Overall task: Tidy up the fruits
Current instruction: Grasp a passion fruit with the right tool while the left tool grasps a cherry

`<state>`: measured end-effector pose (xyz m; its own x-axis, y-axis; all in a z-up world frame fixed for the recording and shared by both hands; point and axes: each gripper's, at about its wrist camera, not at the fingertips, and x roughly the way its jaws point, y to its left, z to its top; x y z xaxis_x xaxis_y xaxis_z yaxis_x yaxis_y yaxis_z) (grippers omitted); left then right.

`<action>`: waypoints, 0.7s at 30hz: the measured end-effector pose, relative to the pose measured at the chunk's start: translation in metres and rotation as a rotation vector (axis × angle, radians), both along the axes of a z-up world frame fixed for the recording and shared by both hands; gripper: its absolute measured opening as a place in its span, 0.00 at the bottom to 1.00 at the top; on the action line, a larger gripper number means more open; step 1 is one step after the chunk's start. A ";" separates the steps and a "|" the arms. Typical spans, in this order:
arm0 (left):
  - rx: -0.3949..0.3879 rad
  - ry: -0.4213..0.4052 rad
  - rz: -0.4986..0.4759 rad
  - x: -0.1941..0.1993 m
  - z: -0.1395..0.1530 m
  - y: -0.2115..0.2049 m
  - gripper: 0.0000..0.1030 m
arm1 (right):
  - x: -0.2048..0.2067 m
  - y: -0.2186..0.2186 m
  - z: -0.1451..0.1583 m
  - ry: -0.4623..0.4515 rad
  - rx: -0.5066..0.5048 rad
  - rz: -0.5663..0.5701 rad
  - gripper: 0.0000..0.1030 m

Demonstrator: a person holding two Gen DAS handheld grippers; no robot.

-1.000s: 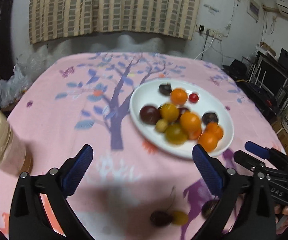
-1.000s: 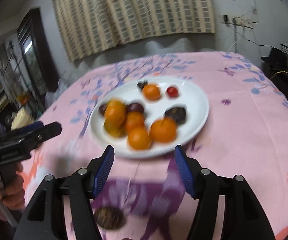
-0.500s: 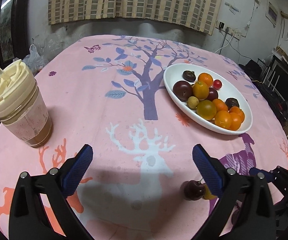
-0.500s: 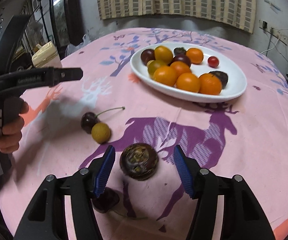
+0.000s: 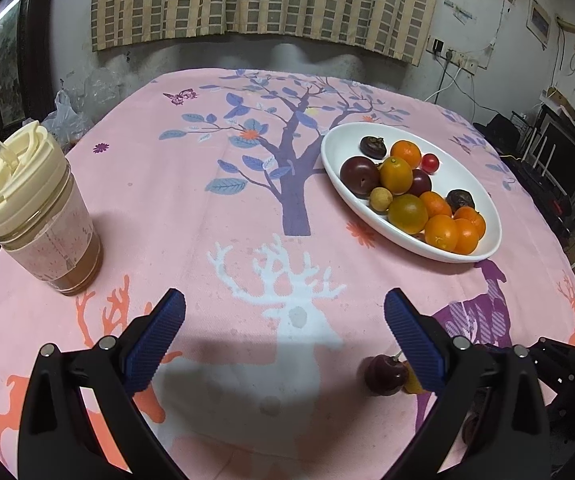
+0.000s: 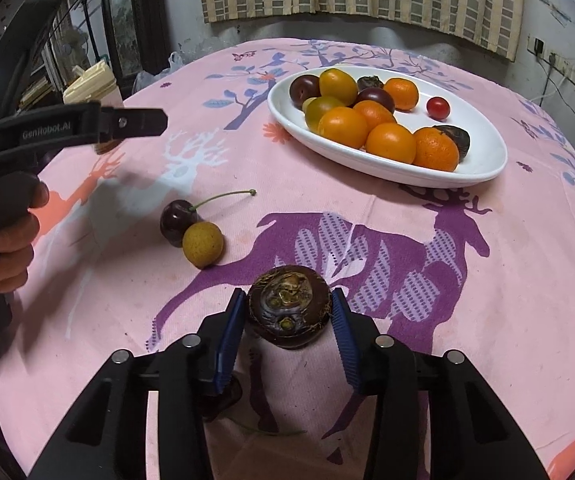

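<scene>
"GenRobot.AI" printed on left gripper (image 6: 143, 122) body; jaws wide, empty. Right gripper (image 6: 287, 312) jaws just closing, pads against dark chestnut (image 6: 289, 306) on cloth (image 6: 487, 300), near table's front edge. Cherry (image 6: 177, 222) touching longan (image 6: 202, 245). Plate (image 6: 483, 160) beyond, bare cloth between.

Dark brown water chestnut (image 6: 289, 306) sits on pink cloth, top facing up. Dark cherry (image 6: 178, 222) w/ stem touches yellow longan (image 6: 202, 244) nearby. White oval plate (image 6: 483, 152) holds oranges, plums, cherry tomato.
</scene>
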<state>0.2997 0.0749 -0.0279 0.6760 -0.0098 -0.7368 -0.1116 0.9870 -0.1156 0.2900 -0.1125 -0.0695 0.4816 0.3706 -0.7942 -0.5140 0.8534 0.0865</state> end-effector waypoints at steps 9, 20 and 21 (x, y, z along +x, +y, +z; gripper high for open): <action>0.084 0.004 -0.357 -0.017 -0.008 -0.025 0.71 | 0.011 -0.023 0.007 0.024 0.086 -0.100 0.42; 0.117 0.061 -0.499 -0.023 -0.029 -0.049 0.52 | 0.014 -0.021 0.005 0.031 0.076 -0.109 0.42; 0.121 0.066 -0.499 -0.022 -0.030 -0.051 0.52 | 0.014 -0.021 0.005 0.031 0.076 -0.109 0.43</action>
<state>0.2776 0.0243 -0.0583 0.5626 -0.2318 -0.7936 0.3733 0.9277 -0.0063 0.3040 -0.1338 -0.0648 0.4981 0.3771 -0.7808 -0.4143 0.8945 0.1678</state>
